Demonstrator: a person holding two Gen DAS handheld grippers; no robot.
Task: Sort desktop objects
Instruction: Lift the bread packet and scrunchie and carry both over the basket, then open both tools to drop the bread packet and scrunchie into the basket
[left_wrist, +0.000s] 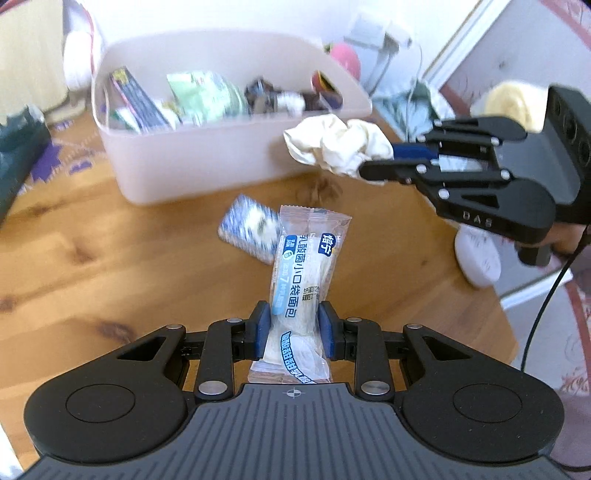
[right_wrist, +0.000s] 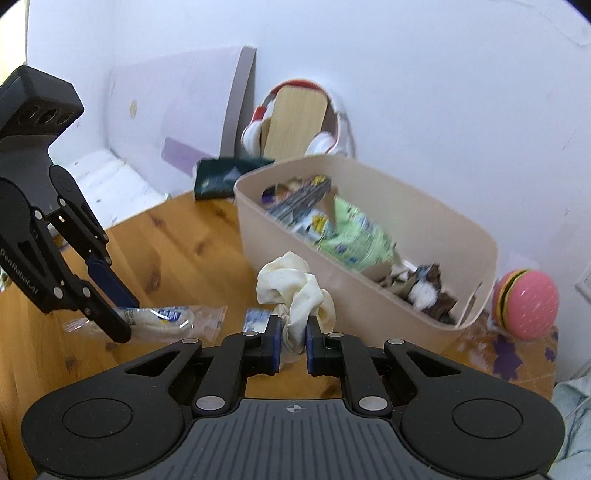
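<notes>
My left gripper (left_wrist: 293, 332) is shut on a clear bread packet (left_wrist: 301, 280) with blue print, held above the wooden table (left_wrist: 92, 266). From the right wrist view the same packet (right_wrist: 166, 317) sticks out of the left gripper (right_wrist: 125, 321). My right gripper (right_wrist: 293, 347) is shut on a crumpled cream cloth (right_wrist: 295, 291), lifted off the table near the beige bin (right_wrist: 369, 206). In the left wrist view that cloth (left_wrist: 336, 144) hangs from the right gripper (left_wrist: 376, 162) beside the bin (left_wrist: 207, 162), which holds several wrappers and packets.
A blue-and-white blister pack (left_wrist: 245, 229) lies on the table before the bin. A white oval object (left_wrist: 476, 258) sits near the table's right edge. A pink ball (right_wrist: 526, 302) rests beyond the bin. Headphones (right_wrist: 295, 122) and a dark cloth (right_wrist: 221, 177) stand by the wall.
</notes>
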